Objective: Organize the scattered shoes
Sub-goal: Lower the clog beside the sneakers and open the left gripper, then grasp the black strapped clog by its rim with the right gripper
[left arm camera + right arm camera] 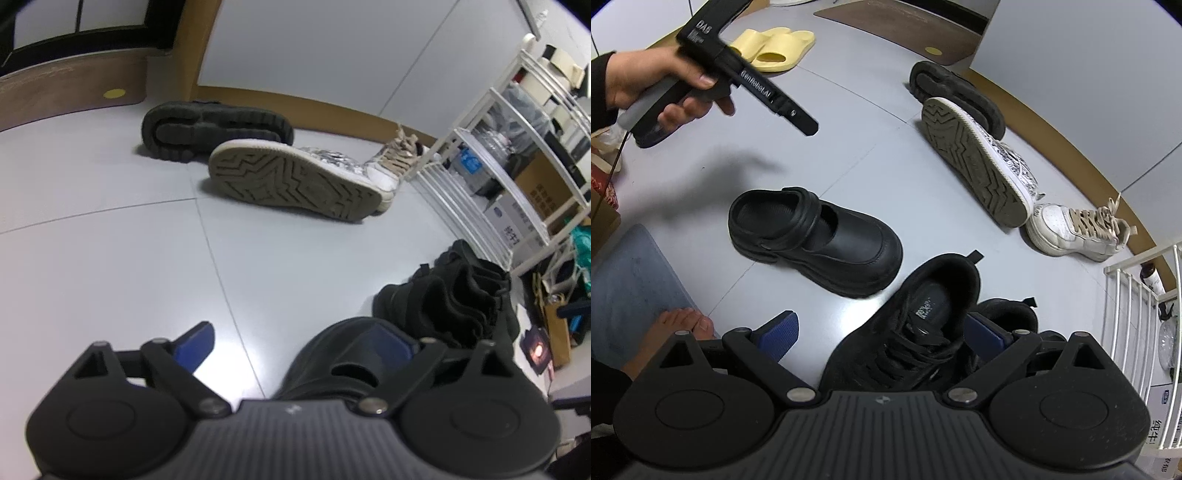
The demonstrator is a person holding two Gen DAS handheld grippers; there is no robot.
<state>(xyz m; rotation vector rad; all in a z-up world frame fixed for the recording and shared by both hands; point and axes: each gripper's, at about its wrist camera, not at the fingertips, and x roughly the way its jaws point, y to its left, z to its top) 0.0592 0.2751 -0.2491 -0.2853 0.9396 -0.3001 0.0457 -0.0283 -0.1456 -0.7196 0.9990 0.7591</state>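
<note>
Grey tiled floor point(871, 155), wood skirting point(295, 101), white rack point(491, 155)

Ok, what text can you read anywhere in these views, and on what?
"DAS" on the left gripper, upper body by the hand.
"GenRobot.AI" along the same gripper's bar.
Insole label in the black sneaker: a printed patch, too blurred to read.
Boxes on the white rack: blue logo and print, too small to read.
Box at the right wrist view's lower right edge: characters cut off, unreadable.
</note>
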